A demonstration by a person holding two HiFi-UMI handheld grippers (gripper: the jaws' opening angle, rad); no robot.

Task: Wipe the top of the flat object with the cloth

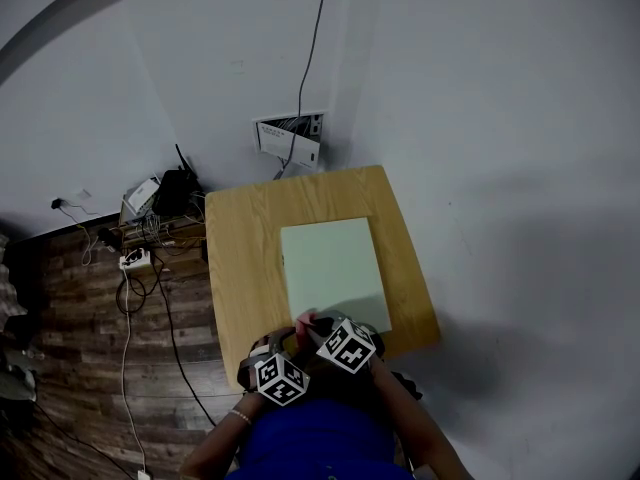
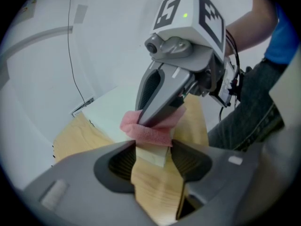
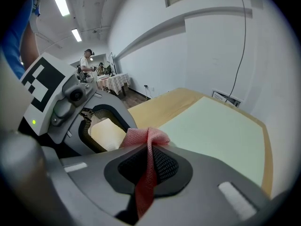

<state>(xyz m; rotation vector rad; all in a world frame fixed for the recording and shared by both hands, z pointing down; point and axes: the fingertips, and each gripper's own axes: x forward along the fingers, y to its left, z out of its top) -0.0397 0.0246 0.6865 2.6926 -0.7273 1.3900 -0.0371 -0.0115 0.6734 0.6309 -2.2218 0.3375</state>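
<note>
- The flat object (image 1: 332, 268), a pale green board, lies on the wooden table (image 1: 245, 258), toward its 3 o'clock side in the head view. Bare wood shows along the board's 9 and 12 o'clock edges.
- Both claws sit at the board's 6 o'clock end, close together and angled down.
- The right gripper (image 3: 148, 149) is pressed together on the pink cloth (image 3: 146, 140). A bunched fold stands out past the tips at 12 o'clock, and a strip runs back between the pads toward 6 o'clock.
- In the right gripper view the board (image 3: 216, 131) spreads away from the tips toward 2 o'clock, just beyond the cloth.
- The left gripper (image 2: 153, 161) is spread. The thick near corner of the board (image 2: 113, 109) and a strip of table wood sit between its pads. Whether the pads touch that corner I cannot tell.
- In the left gripper view the cloth (image 2: 150, 131) is at 12 o'clock from the left jaws, just past their tips and over the board's corner. The right gripper (image 2: 146, 122) comes down on it from 1 o'clock.
- In the head view the cloth (image 1: 304, 319) shows as a small pink patch at the board's 7 o'clock corner.
</note>
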